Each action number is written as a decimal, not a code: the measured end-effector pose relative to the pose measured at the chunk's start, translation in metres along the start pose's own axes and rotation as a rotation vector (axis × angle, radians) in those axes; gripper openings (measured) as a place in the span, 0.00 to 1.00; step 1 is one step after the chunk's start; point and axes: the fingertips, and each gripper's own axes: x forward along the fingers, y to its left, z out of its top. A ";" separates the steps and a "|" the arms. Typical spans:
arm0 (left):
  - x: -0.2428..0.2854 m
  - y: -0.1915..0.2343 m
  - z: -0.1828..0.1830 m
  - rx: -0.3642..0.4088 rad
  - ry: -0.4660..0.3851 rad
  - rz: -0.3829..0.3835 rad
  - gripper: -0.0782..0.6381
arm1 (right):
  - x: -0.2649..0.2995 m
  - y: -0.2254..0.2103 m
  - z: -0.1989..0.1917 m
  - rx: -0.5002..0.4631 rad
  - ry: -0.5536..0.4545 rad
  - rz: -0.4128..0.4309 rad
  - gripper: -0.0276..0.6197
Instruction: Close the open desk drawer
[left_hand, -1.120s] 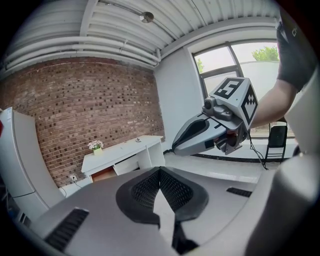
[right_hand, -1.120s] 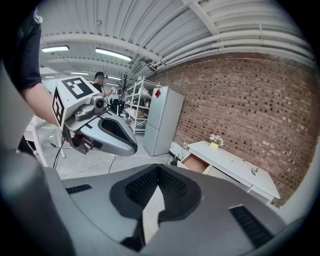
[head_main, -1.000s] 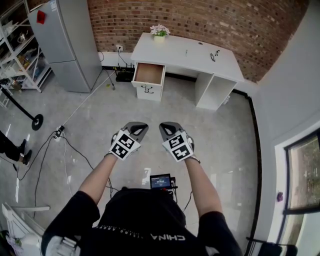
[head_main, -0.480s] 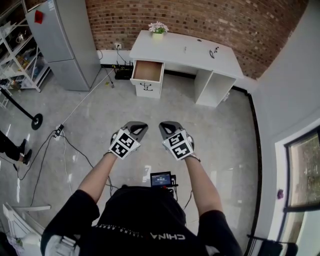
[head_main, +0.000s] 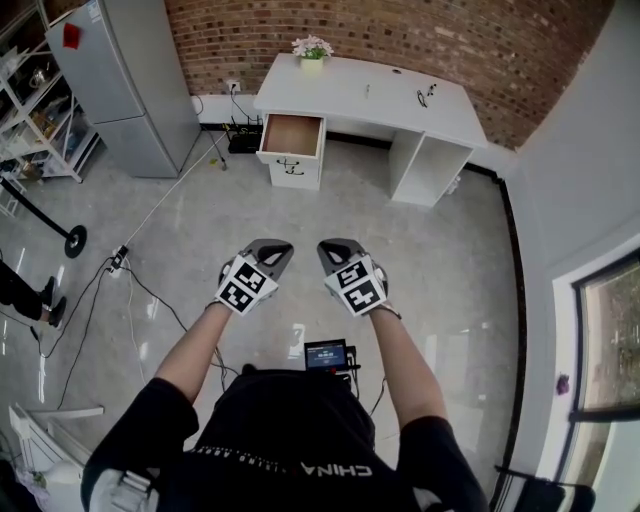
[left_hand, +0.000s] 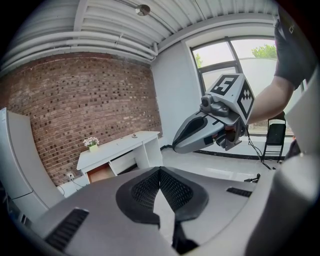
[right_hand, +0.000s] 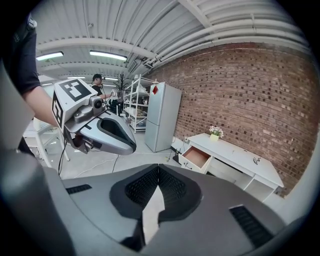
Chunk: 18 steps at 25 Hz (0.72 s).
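A white desk stands against the brick wall, far ahead of me. Its left drawer is pulled out, showing a brown inside. My left gripper and right gripper are held side by side over the floor, well short of the desk. Both are shut with nothing between the jaws. In the left gripper view the shut jaws point toward the desk and drawer. In the right gripper view the gripper aims at the drawer.
A grey fridge stands left of the desk, with metal shelves beyond it. Cables trail over the grey floor at left, near a round stand base. A flower pot sits on the desk. A small screen hangs at my waist.
The desk and drawer have slid slightly up and left in the head view. Both grippers keep the same pose, shut and side by side.
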 end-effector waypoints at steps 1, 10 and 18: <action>0.005 -0.001 0.002 -0.004 0.001 0.005 0.13 | -0.002 -0.004 -0.003 -0.002 0.001 0.005 0.07; 0.053 -0.024 0.031 -0.037 -0.004 0.035 0.13 | -0.027 -0.048 -0.034 -0.011 0.002 0.049 0.07; 0.078 -0.029 0.022 -0.017 0.031 0.043 0.13 | -0.010 -0.064 -0.052 0.000 0.015 0.085 0.07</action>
